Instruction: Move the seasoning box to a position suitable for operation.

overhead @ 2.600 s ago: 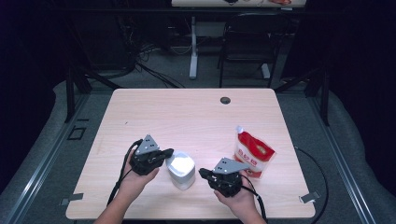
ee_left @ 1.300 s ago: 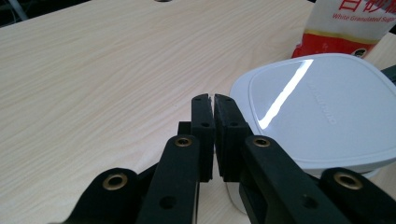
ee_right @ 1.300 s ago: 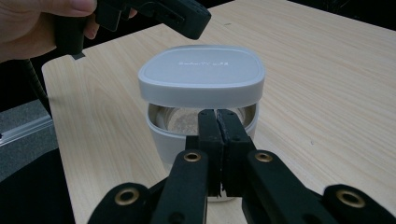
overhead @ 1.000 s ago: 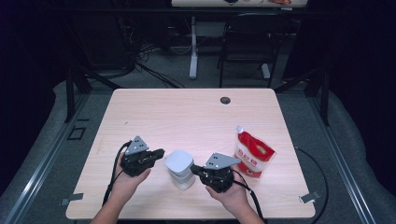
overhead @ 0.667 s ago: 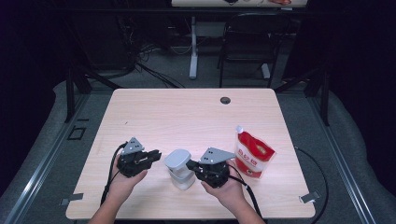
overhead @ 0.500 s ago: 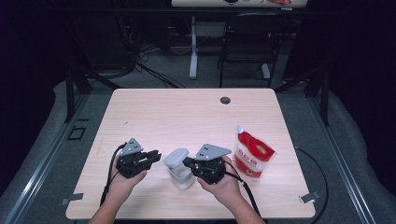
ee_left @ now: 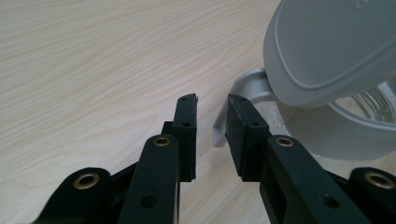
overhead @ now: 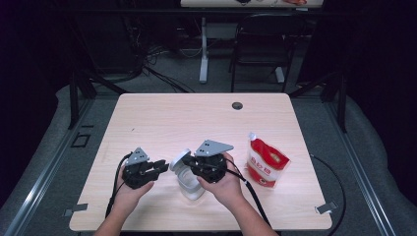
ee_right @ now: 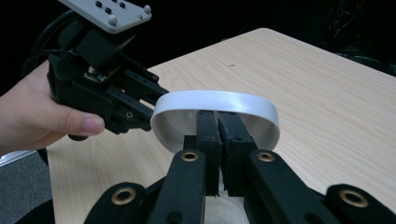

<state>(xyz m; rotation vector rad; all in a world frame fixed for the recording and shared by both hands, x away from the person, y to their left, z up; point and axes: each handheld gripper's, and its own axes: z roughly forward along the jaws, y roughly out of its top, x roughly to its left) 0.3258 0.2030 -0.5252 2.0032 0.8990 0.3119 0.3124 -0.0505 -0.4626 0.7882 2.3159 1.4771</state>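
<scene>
Right gripper pinches the lid; left gripper, empty, has just been opening.

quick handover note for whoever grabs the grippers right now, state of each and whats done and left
Right gripper: shut on the lid of the white container, lid lifted and tilted off the mouth.
Left gripper: open, jaws have just been opening, nothing between the pads; it sits beside the container's grey latch at table level.
Container stands near the front middle of the table; red pouch lies to its right, untouched.
Done: lid raised. Left, likely: set the lid aside or hold it up, then deal with the pouch.
</scene>
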